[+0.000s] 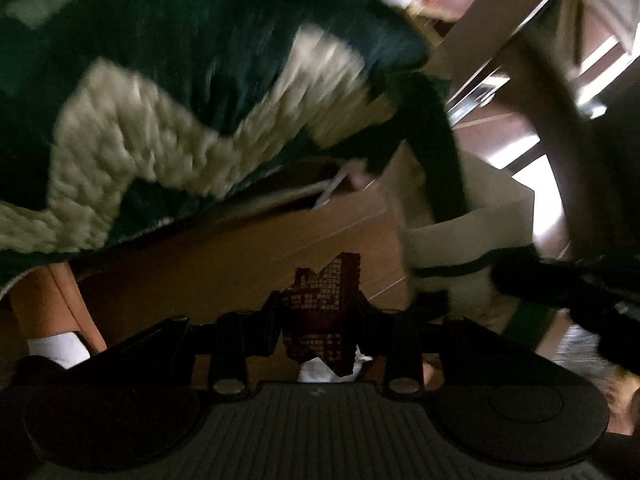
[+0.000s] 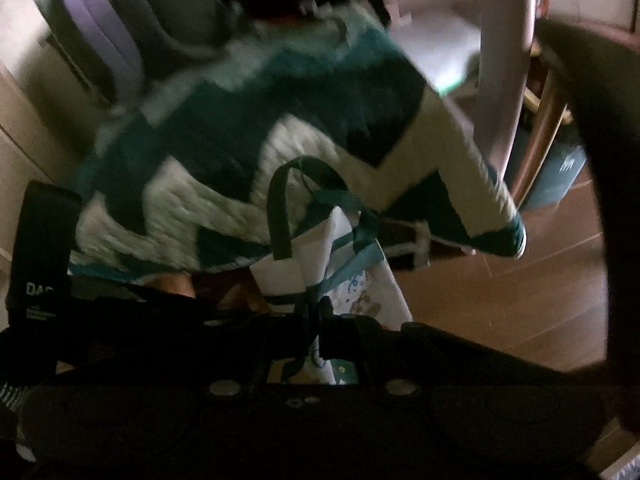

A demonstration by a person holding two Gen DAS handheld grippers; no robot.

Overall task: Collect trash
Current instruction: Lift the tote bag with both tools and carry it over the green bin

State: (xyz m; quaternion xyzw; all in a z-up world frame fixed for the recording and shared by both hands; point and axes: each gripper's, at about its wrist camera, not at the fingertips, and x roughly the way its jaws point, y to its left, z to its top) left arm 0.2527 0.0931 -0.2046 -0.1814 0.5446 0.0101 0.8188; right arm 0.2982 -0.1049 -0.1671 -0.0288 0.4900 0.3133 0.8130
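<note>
While both pictures are smeared by motion blur, the main shapes can be made out. From the left wrist view, the left gripper (image 1: 320, 320) has its two black fingers drawn in against a crumpled dark red wrapper (image 1: 324, 312), a thin, jagged-edged piece printed with rows of small pale marks; it sticks up from between the fingertips, pinched there. Behind it lies a smooth brown wooden floor (image 1: 248, 264) with faint plank lines. A thick, shaggy blanket (image 1: 132, 136) in dark green with cream zigzag bands fills the upper left, its pile soft and ridged. A white bag with green trim (image 1: 444, 248) hangs at the right, near the wrapper but apart from it.

From the right wrist view, the right gripper (image 2: 316, 320) has its dark fingers pressed together on the teal ribbon-like straps (image 2: 320, 292) of the same white bag (image 2: 280, 264), a flat-sided tote with a looped dark green handle (image 2: 280, 200) arching above and small colourful print low on one side. The zigzag blanket (image 2: 240, 152) spreads behind the bag. Glossy brown floor (image 2: 500, 296) shows at the right, and a pale curved post (image 2: 500, 80) rises at the upper right
</note>
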